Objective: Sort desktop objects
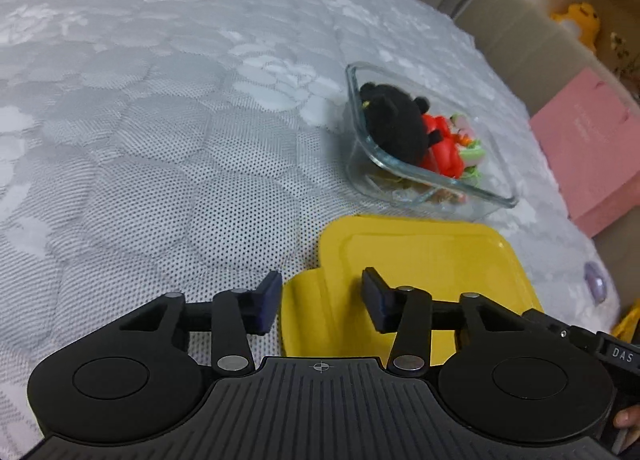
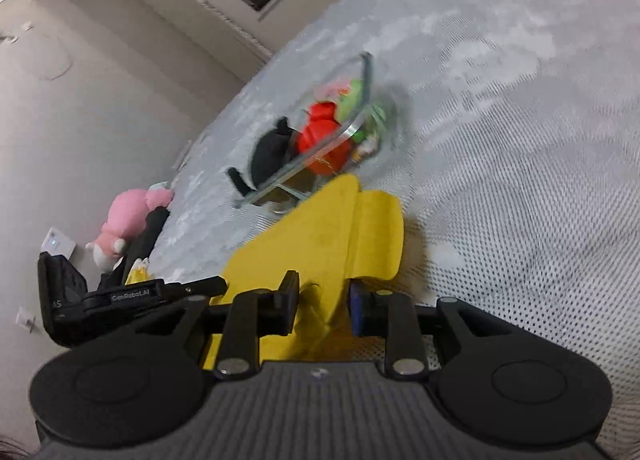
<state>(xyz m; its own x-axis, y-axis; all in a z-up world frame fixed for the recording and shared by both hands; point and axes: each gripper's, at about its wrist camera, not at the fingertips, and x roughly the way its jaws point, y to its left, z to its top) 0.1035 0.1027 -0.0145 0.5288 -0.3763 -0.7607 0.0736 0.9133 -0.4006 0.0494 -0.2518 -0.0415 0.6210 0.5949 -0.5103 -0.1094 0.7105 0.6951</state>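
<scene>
Both tongs, left (image 1: 320, 302) and right (image 2: 324, 310), grasp the yellow lid (image 1: 420, 260), next needing lowering onto the glass container (image 1: 432, 187).

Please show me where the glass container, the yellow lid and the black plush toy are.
glass container (image 1: 472, 188): left wrist view, on its near wall.
yellow lid (image 1: 420, 248): left wrist view, on its flat top.
black plush toy (image 1: 396, 123): left wrist view, on its body.

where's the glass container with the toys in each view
Left wrist: glass container sits right of centre on the grey bedspread, just beyond the yellow lid.
Right wrist: glass container is at centre, tilted and blurred, again beyond the yellow lid.
Shared landmark: the black plush toy inside it.
</scene>
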